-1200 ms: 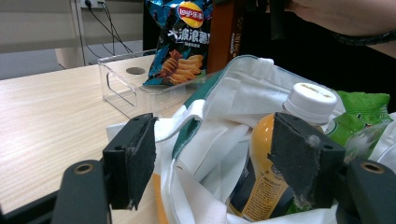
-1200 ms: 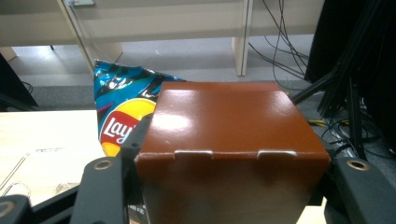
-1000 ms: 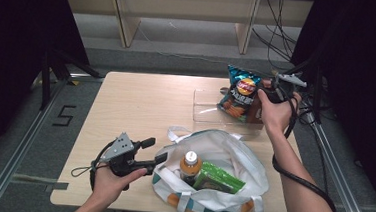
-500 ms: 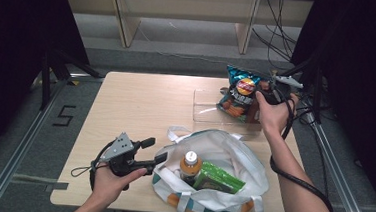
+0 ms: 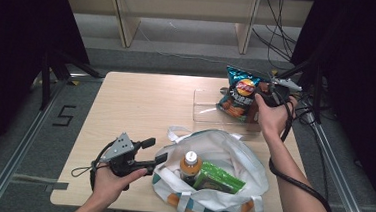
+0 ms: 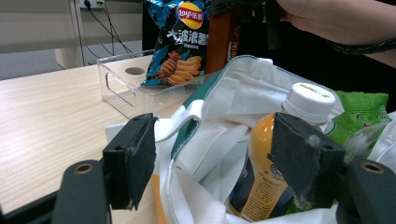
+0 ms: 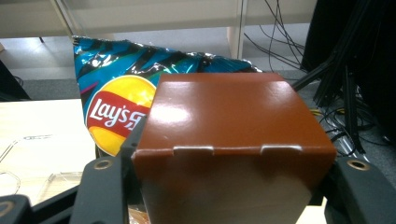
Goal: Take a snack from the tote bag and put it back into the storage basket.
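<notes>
Half the chip bag [image 7: 112, 100] hides behind the jaw-clamped brown box [image 7: 231, 140].

Both my arms out, one near, one far.
My left gripper [image 5: 156, 153], lower left, gapes wide; my right gripper [image 5: 266, 95], upper right, stays clamped, arm outstretched.

Light falls from above onto the pale wooden surface [image 5: 140, 107], which reads bright and even, while the room on both sides of the high view sinks into near black. Shadows under the things are soft and short. In the right gripper view a white sheen lies across the top of the brown box [image 7: 224, 116], and the chip bag [image 7: 116, 79] glints. The left gripper view keeps its near tool pads [image 6: 140, 163] slightly soft.
</notes>
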Available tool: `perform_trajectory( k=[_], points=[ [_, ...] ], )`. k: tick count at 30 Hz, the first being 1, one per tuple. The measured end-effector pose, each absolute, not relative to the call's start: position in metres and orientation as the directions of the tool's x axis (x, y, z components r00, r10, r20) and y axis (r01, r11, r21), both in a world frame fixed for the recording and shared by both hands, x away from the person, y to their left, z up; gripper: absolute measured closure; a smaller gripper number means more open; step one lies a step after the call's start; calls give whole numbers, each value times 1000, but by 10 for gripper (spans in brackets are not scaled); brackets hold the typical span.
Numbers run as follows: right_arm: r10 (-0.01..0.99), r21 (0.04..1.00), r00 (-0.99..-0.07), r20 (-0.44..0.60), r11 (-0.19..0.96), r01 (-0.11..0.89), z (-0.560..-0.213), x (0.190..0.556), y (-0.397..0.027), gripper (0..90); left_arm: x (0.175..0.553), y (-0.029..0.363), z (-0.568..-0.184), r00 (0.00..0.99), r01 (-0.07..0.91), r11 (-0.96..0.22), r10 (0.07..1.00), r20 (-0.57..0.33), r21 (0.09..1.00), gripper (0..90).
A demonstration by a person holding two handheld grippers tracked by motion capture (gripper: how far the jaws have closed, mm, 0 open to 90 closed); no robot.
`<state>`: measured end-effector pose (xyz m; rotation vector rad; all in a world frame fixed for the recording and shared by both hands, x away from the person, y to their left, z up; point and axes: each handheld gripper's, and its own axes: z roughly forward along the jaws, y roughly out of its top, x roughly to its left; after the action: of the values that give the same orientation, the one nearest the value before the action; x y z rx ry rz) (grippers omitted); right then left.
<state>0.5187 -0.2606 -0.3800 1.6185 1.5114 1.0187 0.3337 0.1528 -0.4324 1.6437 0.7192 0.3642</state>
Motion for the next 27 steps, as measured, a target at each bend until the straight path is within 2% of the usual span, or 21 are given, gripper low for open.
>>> perform_trajectory(
  k=[27],
  points=[
    [996, 868, 31, 88, -92, 488, -392, 516, -255, 387, 334, 153, -432, 757, 250, -63, 635, -154, 966, 306]
  ],
)
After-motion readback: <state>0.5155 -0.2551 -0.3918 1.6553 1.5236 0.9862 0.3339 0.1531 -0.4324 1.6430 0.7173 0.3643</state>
